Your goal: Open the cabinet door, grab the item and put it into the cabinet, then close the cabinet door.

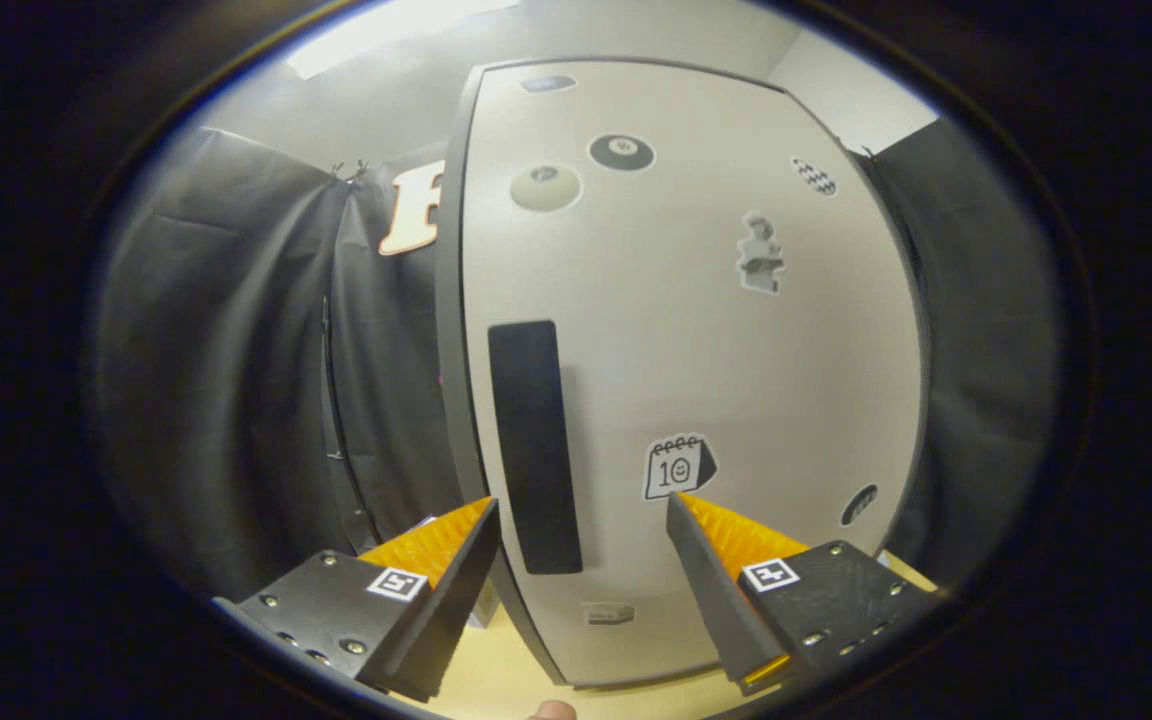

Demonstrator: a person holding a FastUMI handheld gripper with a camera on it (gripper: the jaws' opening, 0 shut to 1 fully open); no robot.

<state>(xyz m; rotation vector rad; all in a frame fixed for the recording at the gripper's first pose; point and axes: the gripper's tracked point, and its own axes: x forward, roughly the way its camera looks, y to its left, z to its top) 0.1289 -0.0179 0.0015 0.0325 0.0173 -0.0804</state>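
Cabinet door shut ahead, handle on its left, btwn spread fingers

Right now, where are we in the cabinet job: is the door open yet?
Nothing looks done yet: the cabinet door appears shut. In hand: the hand-held gripper is open, its fingers either side of the dark vertical handle, not pressing it. Left: pulling the door open, stowing the item, closing.

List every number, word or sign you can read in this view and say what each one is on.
"10": on the calendar sticker on the cabinet door, just ahead of the open gripper.
"8": on the black billiard-ball sticker near the door's top; faint, likely an 8.
Pale ball sticker: its mark is too blurred to read.
Small tag low on the door: too small to read.
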